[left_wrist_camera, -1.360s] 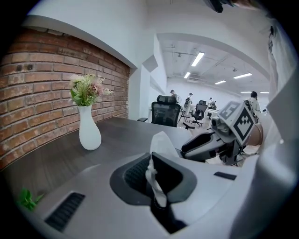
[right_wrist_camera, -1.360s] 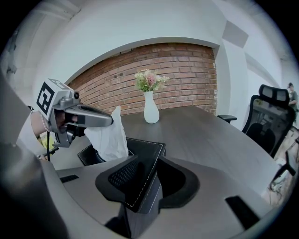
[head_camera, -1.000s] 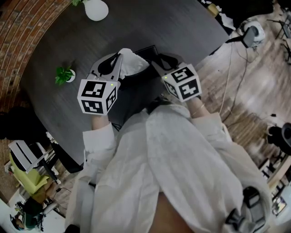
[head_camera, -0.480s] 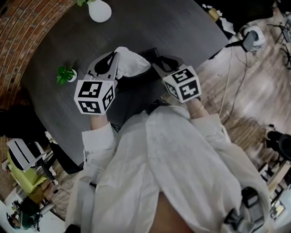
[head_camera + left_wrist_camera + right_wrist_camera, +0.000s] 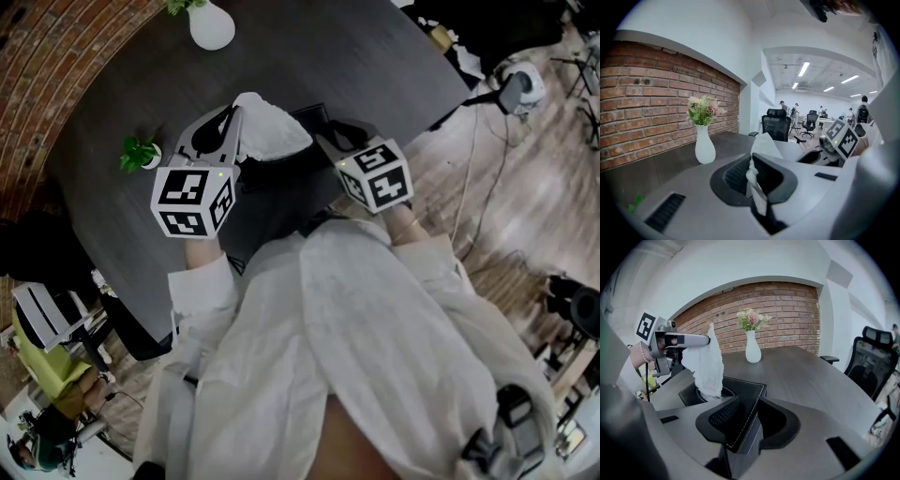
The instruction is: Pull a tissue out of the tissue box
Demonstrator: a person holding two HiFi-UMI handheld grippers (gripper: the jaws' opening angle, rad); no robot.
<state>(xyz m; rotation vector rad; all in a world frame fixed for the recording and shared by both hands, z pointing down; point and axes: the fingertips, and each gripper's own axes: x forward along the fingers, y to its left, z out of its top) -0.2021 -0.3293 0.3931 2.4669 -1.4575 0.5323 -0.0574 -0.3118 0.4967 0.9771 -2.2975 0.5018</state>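
A black leather tissue box [image 5: 740, 394] stands on the dark table [image 5: 122, 103]. A white tissue [image 5: 707, 364] rises out of its round opening. My left gripper [image 5: 751, 174] is shut on the tissue's [image 5: 761, 145] top, and in the right gripper view this left gripper [image 5: 708, 339] hangs above the box with the tissue hanging from it. My right gripper [image 5: 743, 427] is shut on the near corner of the box. From above, the tissue [image 5: 267, 127] bulges between the left gripper [image 5: 236, 117] and the right gripper [image 5: 323, 131], over the box [image 5: 305, 159].
A white vase with flowers [image 5: 752, 347] stands further back on the table and shows as the vase [image 5: 212, 22] at the top of the head view. A small green plant [image 5: 141, 152] sits left of my left gripper. A brick wall [image 5: 778, 315] lies behind; office chairs [image 5: 777, 126] stand beyond.
My left gripper has risen a little with the tissue, which now stands taller out of the box. The right gripper and the box have stayed put.
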